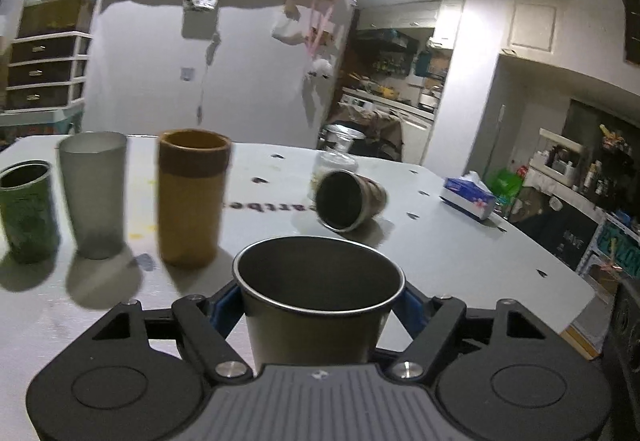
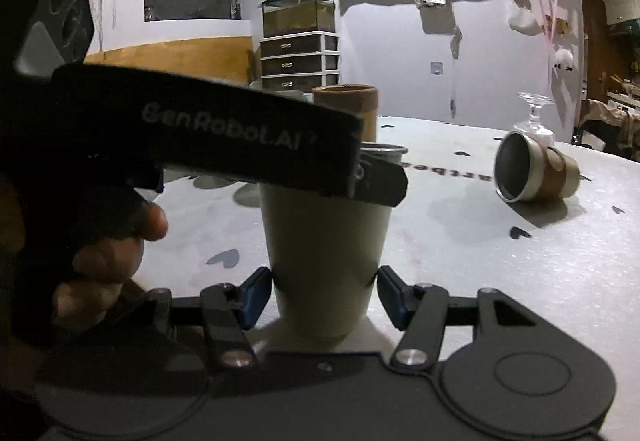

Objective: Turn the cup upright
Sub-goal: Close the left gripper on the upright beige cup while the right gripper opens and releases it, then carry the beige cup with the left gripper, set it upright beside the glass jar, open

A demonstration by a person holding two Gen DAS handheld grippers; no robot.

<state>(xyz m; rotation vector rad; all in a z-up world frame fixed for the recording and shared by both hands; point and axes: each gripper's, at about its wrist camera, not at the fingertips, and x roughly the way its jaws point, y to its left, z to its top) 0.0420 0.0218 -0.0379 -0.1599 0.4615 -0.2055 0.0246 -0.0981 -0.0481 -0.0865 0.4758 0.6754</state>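
Left wrist view: the left gripper (image 1: 318, 305) clamps the upright cup (image 1: 316, 297) near its rim, above the table (image 1: 460, 249).

Right wrist view: the right gripper (image 2: 325, 291) brackets the cup's (image 2: 324, 261) lower wall, blue pads (image 2: 254, 297) barely apart from it.

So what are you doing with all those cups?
A person is standing cups up using two handheld grippers. The left gripper is shut on a grey metal cup, which is upright with its mouth facing up. The right gripper sits open around the same cup's base without squeezing it. Three more cups stand in a row: green, frosted and yellow. One striped cup lies on its side on the table.
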